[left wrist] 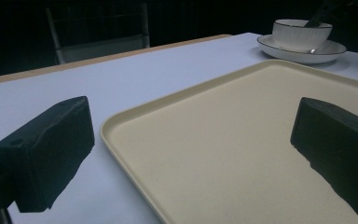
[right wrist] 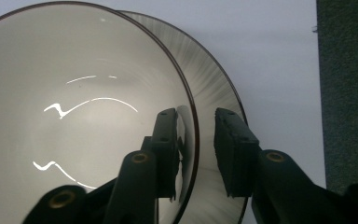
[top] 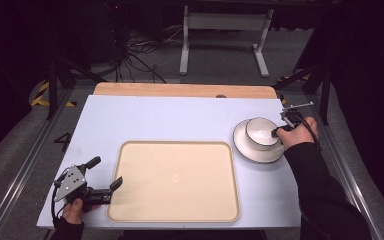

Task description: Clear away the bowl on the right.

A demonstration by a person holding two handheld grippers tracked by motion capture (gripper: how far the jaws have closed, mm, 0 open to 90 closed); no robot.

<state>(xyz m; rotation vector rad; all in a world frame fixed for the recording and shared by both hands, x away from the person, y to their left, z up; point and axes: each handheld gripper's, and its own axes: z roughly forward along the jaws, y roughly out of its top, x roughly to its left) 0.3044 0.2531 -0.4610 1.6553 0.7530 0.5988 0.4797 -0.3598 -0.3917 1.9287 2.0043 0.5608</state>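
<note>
The right gripper (right wrist: 196, 154) is straddling the bowl (right wrist: 74, 116) rim, one jaw inside, one outside, not yet clamping; the left gripper (top: 105, 175) is gaping beside the tray (top: 175, 180).

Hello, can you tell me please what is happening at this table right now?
A person works at a table with a gripper in each hand. The right gripper has its jaws on either side of the rim of a white bowl, one inside and one outside; a small gap remains, so no firm grip shows. The bowl sits on a white plate at the right. The left gripper is open at the near left corner of a beige tray.
</note>
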